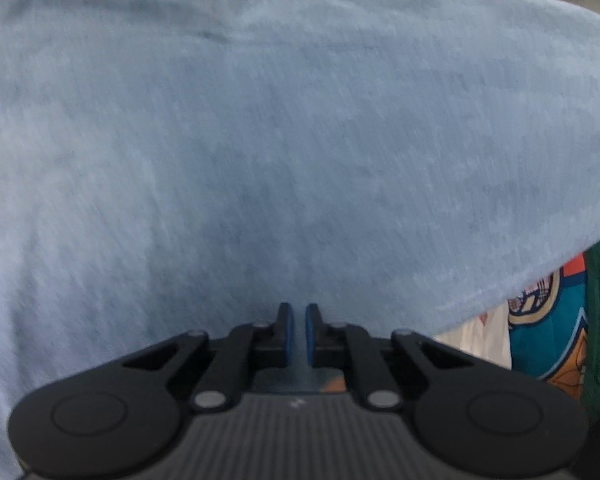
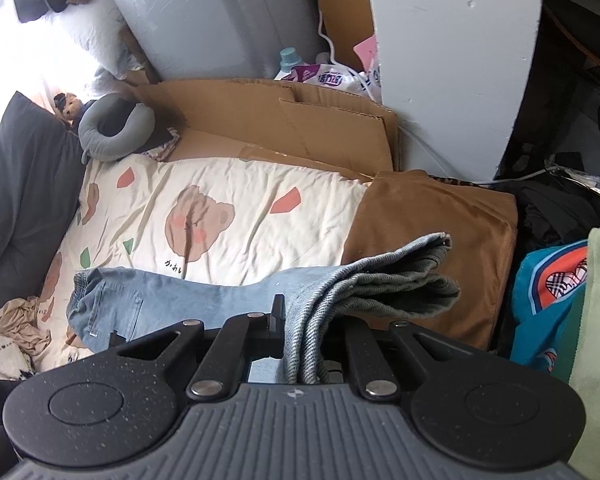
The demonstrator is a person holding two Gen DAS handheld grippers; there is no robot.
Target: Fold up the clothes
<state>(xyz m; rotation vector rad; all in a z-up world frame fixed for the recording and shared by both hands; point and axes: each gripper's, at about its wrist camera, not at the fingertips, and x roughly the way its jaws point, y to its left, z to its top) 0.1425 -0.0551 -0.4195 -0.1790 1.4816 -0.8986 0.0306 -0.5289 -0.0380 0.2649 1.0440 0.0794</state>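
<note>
The open stretch of bed sheet (image 2: 236, 216) above the jeans (image 2: 188, 304) is the widest free room. On its left a dark cushion (image 2: 24, 184) walls it in, and a grey neck pillow (image 2: 112, 128) sits at the far corner. Flattened cardboard (image 2: 284, 120) closes off the far edge. A brown cloth (image 2: 452, 220) covers the right end, with a white panel (image 2: 452, 48) standing behind it. The left gripper (image 1: 297, 332) faces blue cloth (image 1: 260, 140) close ahead.
</note>
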